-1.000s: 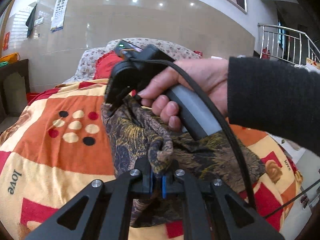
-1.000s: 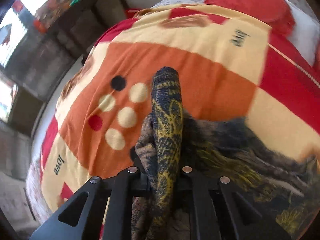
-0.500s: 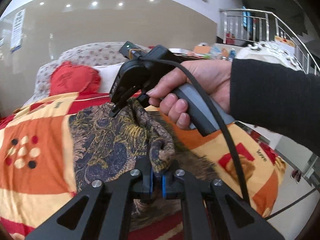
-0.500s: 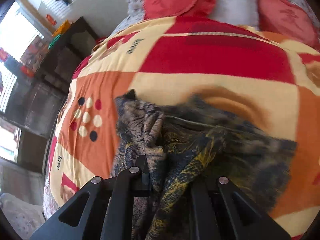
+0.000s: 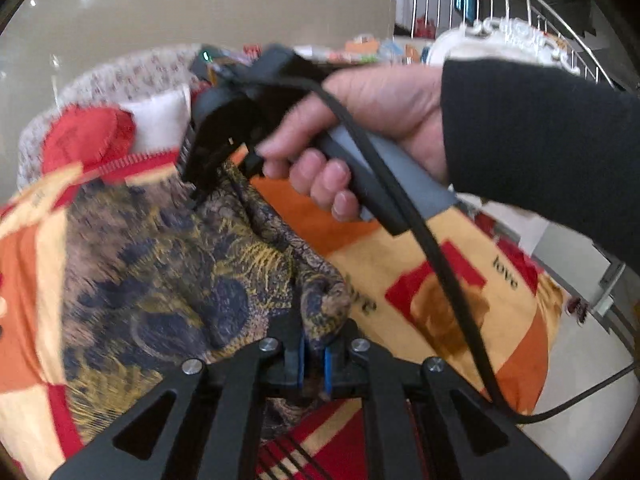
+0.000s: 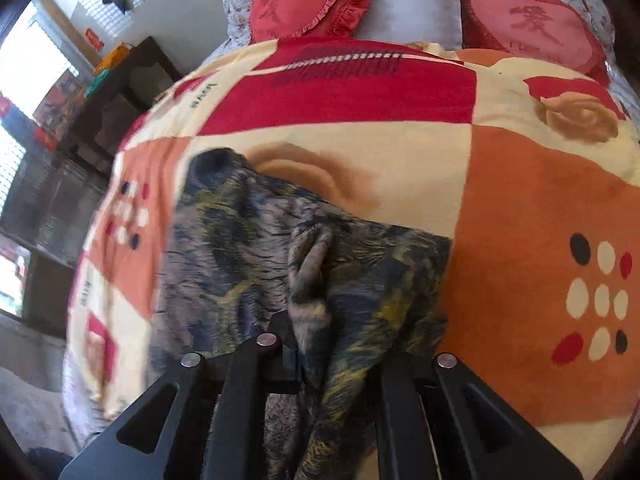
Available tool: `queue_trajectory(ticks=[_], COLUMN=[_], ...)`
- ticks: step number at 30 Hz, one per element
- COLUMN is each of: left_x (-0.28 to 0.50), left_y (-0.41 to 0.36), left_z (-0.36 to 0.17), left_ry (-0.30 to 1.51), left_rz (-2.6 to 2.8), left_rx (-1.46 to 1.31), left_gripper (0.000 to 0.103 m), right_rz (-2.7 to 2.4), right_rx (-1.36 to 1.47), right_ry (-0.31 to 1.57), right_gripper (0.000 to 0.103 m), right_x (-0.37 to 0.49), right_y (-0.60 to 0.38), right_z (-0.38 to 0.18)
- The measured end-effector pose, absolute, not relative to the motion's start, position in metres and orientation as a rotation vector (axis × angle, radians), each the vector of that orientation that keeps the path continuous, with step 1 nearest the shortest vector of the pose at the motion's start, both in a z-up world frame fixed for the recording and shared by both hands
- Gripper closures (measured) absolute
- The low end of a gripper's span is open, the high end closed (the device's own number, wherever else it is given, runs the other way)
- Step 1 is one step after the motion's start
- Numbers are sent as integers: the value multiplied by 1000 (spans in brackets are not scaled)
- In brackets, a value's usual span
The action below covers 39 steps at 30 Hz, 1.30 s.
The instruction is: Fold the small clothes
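A small dark garment (image 5: 168,280) with a blue, brown and yellow print lies partly spread on the bed's patchwork blanket (image 5: 460,280). My left gripper (image 5: 314,364) is shut on a bunched edge of it. My right gripper (image 5: 196,184), held by a hand in a dark sleeve, pinches another edge of the same garment farther away. In the right wrist view the garment (image 6: 248,248) hangs from my right gripper (image 6: 320,360) and drapes onto the blanket (image 6: 520,220).
Two red heart cushions (image 6: 304,0) and a white pillow (image 6: 412,0) lie at the head of the bed. A dark cabinet (image 6: 112,112) stands beside the bed. A stair railing (image 5: 500,8) is at the far right. The blanket's edge drops to the floor (image 5: 580,360).
Both grippers have swung round with the garment, which has spread wider and flatter over the blanket. The views now face the pillows and the stairs side.
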<state>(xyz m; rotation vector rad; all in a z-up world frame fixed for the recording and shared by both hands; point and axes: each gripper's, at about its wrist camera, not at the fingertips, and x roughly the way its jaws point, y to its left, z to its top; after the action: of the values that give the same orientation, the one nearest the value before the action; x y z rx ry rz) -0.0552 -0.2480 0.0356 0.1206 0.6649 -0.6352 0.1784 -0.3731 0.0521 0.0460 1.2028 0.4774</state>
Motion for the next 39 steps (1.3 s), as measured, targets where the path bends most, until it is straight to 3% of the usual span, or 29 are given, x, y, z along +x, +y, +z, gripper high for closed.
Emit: queue_trajectory(ticks=[2,5,10,12,14,16,19,23,26,30,34,39], left_x=[-55,-71,-93,-87,-66,-39,-21,-32,-26,17,85,151], left_y=[-244,-224,-165,-136,-116,-109,-114,-118,-115,-113,-127,-145], left_z=[30,37,67,77,72,53,10,0,24,77,97,67], left_ry=[717,738,660,619,649,753,911,909,892,726,667,737], left_rz=[-656,-674,-591,-501,-420,-389,-367,-359,-353,-290,-207,-111], left_rx=[100,71,-2,-55,-114,-166,-167,-147,-167,-186,-195,-177], left_gripper=[92,82,55,52,56,94,97,96,95,50,50,49], right_rz=[462,454,369,360,447,530,550,447,445,393,226,87], right_rx=[60,154,124,78,66,38,-42,-14,3,42,150,106], right_ry=[1218,1204,1037,954,908,911,980,1101,1085,936,828,801], right_gripper=[80,78,76,76,76,78,95,95,94,94,90,90], right_x=[179,174,129,98,63,32,-6,-24,-28,-1,57,122], right_y=[-378,-392,-416,-419,-412,-399,-380,-382,-387,-388,-380,-344], right_z=[40,44,89,107,115,110,77,6,17,74,96,70])
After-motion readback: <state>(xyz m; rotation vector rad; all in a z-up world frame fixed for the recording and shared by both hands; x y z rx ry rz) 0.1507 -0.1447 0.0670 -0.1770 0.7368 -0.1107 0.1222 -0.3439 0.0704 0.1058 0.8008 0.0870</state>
